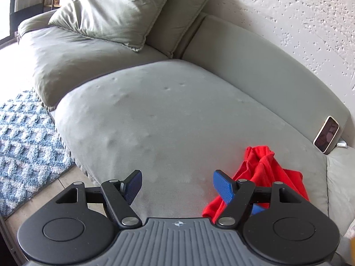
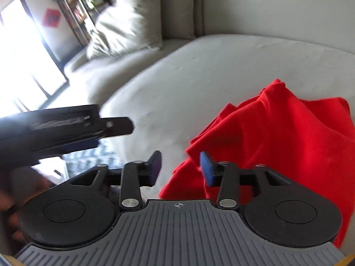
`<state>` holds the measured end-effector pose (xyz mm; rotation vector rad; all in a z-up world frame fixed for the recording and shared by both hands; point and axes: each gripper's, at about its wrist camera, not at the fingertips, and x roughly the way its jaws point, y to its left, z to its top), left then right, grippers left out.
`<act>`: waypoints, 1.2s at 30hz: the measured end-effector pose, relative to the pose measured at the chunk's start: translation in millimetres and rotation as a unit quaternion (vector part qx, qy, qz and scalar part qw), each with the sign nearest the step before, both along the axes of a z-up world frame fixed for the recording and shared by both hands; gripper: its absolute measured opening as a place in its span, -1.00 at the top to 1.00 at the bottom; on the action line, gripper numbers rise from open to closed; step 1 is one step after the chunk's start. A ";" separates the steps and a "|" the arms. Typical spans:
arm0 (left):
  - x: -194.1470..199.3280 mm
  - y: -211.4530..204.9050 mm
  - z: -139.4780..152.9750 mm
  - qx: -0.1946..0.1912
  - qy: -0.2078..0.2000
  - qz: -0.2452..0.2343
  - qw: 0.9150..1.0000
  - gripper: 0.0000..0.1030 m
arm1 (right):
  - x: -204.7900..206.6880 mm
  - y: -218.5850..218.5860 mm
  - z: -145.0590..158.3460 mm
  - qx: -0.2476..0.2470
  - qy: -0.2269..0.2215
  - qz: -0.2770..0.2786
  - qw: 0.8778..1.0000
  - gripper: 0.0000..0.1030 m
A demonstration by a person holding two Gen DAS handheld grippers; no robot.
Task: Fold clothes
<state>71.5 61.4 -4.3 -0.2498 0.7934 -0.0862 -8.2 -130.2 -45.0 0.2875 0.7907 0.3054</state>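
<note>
While blurred, no writing legible | red garment [image 2: 277, 133] crumpled | sofa [image 1: 168, 115]

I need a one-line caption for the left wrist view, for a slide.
Open left gripper above a grey sofa, beside a crumpled red garment; a phone leans against the backrest.

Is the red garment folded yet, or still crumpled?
Still crumpled: the red garment lies bunched in irregular ridges on the sofa seat, with no flat folded edges.

red garment [image 1: 264, 168]: one piece, plain bright red fabric, unfolded, crumpled into a loose heap with deep creases and one peak raised. lies on the grey sofa seat cushion [image 1: 168, 115], toward its right end.
</note>
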 end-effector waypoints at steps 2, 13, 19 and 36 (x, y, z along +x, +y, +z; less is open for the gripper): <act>-2.2 -6.1 2.7 -0.004 -0.007 -0.014 1.000 -0.29 | -14.9 -14.6 9.5 0.011 -0.001 -0.011 1.000 0.10; 12.0 -97.9 -18.3 0.131 -0.039 -0.169 0.976 0.04 | -77.9 -122.0 10.9 0.039 0.015 -0.151 0.988 0.60; 19.7 -83.4 -29.9 0.064 -0.038 -0.219 0.973 0.30 | -74.2 -138.9 -13.2 0.068 0.043 -0.158 0.984 0.59; 20.3 -117.2 -34.3 0.136 -0.056 -0.276 0.950 0.72 | -62.6 -138.3 -32.2 0.092 0.068 -0.146 0.983 0.58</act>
